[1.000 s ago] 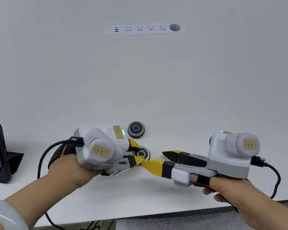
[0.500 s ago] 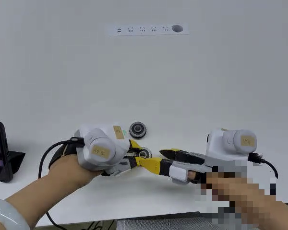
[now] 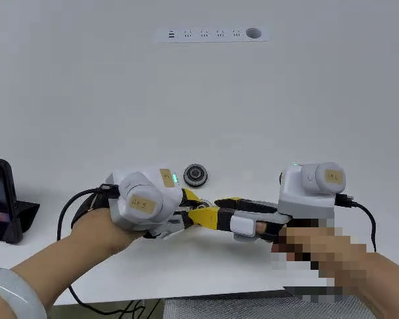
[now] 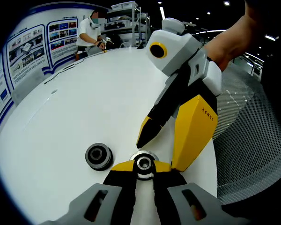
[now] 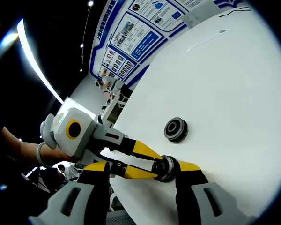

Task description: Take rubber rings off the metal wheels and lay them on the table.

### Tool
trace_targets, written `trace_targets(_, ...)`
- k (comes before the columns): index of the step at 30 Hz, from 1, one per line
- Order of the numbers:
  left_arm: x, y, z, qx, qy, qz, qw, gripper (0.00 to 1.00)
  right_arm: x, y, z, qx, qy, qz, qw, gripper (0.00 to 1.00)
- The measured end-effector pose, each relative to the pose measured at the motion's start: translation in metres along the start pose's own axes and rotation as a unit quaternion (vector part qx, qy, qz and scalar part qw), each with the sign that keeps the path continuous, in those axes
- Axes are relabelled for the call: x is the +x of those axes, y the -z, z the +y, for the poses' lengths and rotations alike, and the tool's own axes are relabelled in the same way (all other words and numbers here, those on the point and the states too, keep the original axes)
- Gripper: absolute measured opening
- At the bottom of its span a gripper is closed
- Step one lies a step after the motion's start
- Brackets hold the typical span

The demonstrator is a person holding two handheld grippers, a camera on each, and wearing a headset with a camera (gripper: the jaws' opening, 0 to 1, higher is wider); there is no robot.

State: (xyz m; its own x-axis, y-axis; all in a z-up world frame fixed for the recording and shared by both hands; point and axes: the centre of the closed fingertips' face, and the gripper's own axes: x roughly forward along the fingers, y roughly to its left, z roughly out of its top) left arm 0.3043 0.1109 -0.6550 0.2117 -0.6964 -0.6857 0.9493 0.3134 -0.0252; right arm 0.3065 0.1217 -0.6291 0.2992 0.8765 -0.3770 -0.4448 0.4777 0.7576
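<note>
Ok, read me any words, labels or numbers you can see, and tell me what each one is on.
"XENSE", as best I can read it: small print on the right gripper's yellow jaw.
Tan stickers on both grippers' bodies: print too small to read.
Wall posters: text blurred, unreadable.

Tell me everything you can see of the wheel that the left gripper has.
The wheel is small and round, silvery metal with a dark band around a bright hub. It is pinched between the yellow tips of the left gripper, low by the white table. The open right gripper has one yellow jaw right beside it; contact is unclear.
</note>
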Motion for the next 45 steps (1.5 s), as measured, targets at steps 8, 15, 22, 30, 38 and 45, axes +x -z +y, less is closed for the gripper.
trace_targets(8,-0.0001,0.0002,0.0002,-0.002,0.0,-0.001,1.0,0.13,0.0048,0.0022,0.0023,0.002,-0.013,0.013,0.9998,0.58)
trace_targets(15,-0.0001,0.0002,0.0002,-0.002,0.0,-0.002,1.0,0.13,0.0072,0.002,-0.0013,0.001,-0.014,0.016,0.9998,0.58)
trace_targets(22,0.0,0.0002,0.0003,-0.004,0.0,-0.003,1.0,0.13,0.007,0.0023,-0.0004,0.001,-0.018,0.019,0.9997,0.58)
trace_targets(30,0.0001,0.0001,0.0002,-0.006,0.0,-0.004,1.0,0.13,0.0065,0.0034,0.0016,0.0,-0.024,0.024,0.9994,0.59)
trace_targets(38,-0.0001,0.0002,0.0005,-0.006,0.0,-0.005,1.0,0.13,0.0036,0.0059,0.0032,0.001,-0.027,0.032,0.9991,0.59)
trace_targets(45,0.0002,0.0003,0.0005,-0.005,0.0,-0.004,1.0,0.13,0.0009,0.0083,0.0032,0.005,-0.028,0.038,0.9989,0.59)
